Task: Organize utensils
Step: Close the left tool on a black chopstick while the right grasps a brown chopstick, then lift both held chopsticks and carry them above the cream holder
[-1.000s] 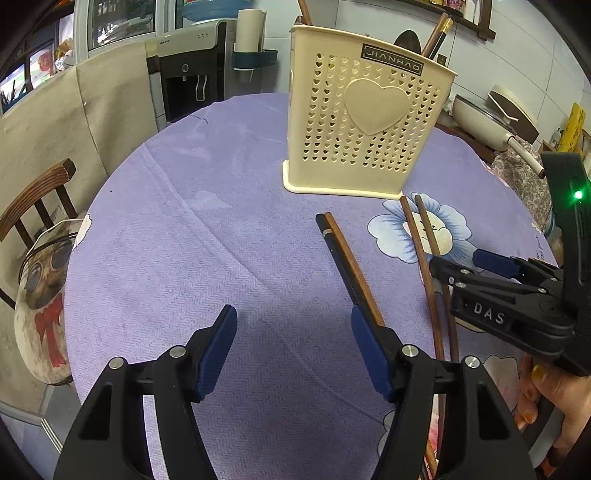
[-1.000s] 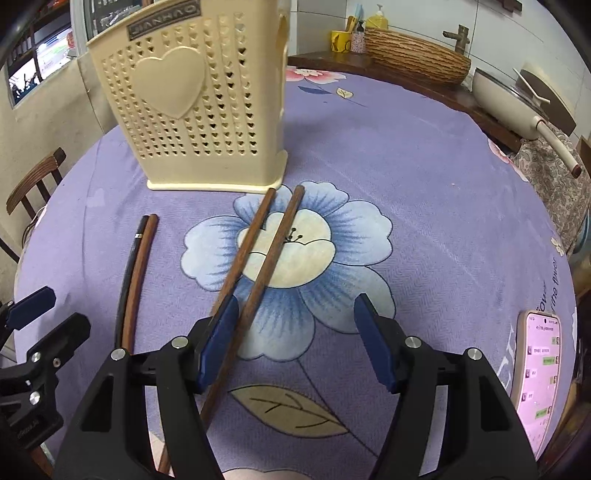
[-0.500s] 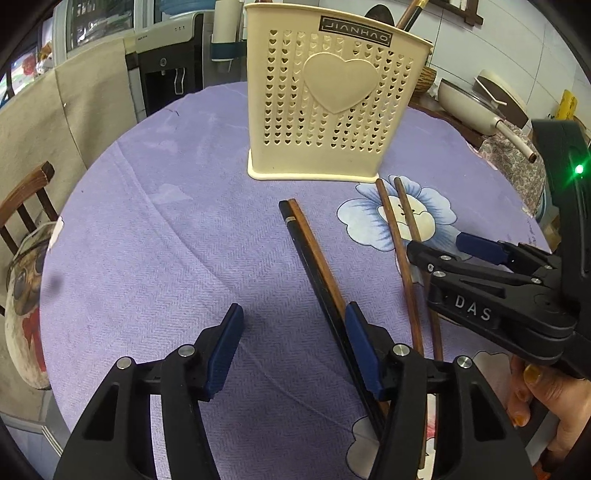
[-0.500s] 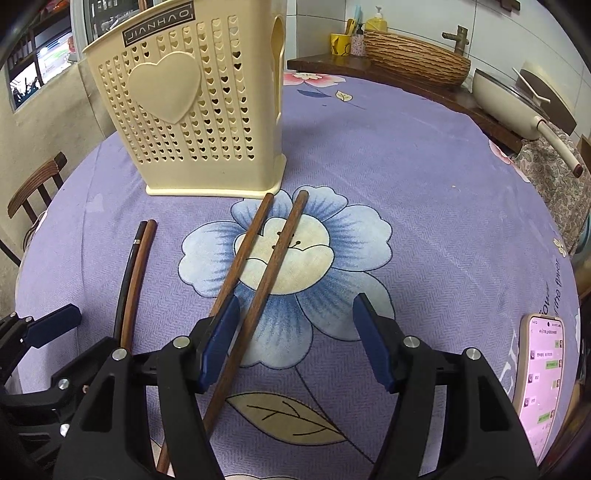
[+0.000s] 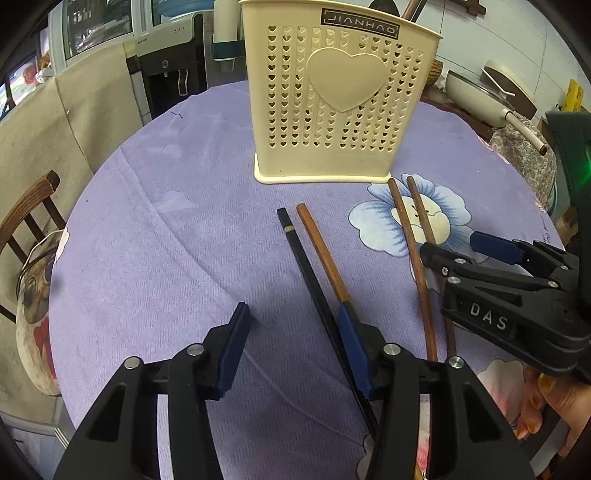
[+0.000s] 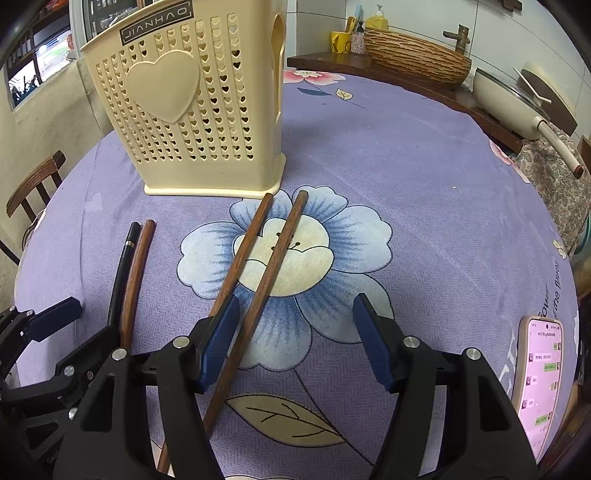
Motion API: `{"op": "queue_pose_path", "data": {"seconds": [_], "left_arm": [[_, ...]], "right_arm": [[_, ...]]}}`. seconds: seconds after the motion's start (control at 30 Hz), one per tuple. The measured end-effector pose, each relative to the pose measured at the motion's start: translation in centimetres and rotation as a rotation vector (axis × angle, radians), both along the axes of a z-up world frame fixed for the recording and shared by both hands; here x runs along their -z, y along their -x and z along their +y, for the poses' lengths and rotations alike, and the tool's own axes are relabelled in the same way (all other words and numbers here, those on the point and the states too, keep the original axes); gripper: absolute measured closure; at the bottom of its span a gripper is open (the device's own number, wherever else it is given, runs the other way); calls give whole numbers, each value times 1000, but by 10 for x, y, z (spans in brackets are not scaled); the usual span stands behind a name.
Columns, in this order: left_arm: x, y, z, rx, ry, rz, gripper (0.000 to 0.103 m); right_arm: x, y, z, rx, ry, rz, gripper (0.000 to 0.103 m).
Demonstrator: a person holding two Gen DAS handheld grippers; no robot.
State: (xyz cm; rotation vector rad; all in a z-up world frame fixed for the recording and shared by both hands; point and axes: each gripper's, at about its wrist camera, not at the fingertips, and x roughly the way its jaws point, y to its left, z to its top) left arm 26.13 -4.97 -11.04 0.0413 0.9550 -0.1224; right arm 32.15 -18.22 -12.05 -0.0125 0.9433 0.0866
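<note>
A cream perforated utensil holder (image 5: 338, 103) (image 6: 192, 114) stands on the purple tablecloth. A black chopstick (image 5: 306, 262) (image 6: 122, 266) and a brown one (image 5: 319, 247) (image 6: 138, 266) lie side by side before it. Two dark brown chopsticks (image 5: 415, 251) (image 6: 258, 254) lie to their right across a blue flower print. My left gripper (image 5: 291, 347) is open low over the cloth; the black chopstick passes just inside its right finger. My right gripper (image 6: 295, 339) is open, with one dark brown chopstick inside its left finger and the other under that finger.
A phone (image 6: 541, 384) with a lit screen lies at the table's right edge. A cream pan (image 6: 517, 99) and a woven basket (image 6: 413, 55) sit on a counter behind. A wooden chair (image 5: 26, 218) stands at the left. Utensil handles (image 5: 410, 9) stick out of the holder.
Both grippers have moved forward toward the holder and lower over the chopsticks. The chopsticks have not moved. Both stay open.
</note>
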Motion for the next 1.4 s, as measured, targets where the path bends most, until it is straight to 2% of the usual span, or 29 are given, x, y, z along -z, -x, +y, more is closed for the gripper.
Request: {"op": "queue_pose_path", "data": {"seconds": [0.17,0.23,0.33,0.53,0.8,1.13,1.4], "left_arm": [[-2,-18,3,-4,-4,16,67],[-2,-24,6,-13,0,21,75],[-2,-32,8,-24,8,31,83],[-2,-38,3,-29,-1,29,91],[-2,-38,1,-24,7,24,92],[-1,-36,-6,-15,1,19,93],[-1,-41,7,-42,77,28,95]], "right_arm": [[-3,-14,3,7,-7,9,54],[-5,-23,3,15,-8,11,61],[-5,-33,4,33,-18,13,66],[-5,-47,11,40,-21,7,75],[-6,-55,1,57,-34,4,89],[-3,-49,1,68,-43,-4,91],[-2,-50,-14,92,-118,-7,95]]}}
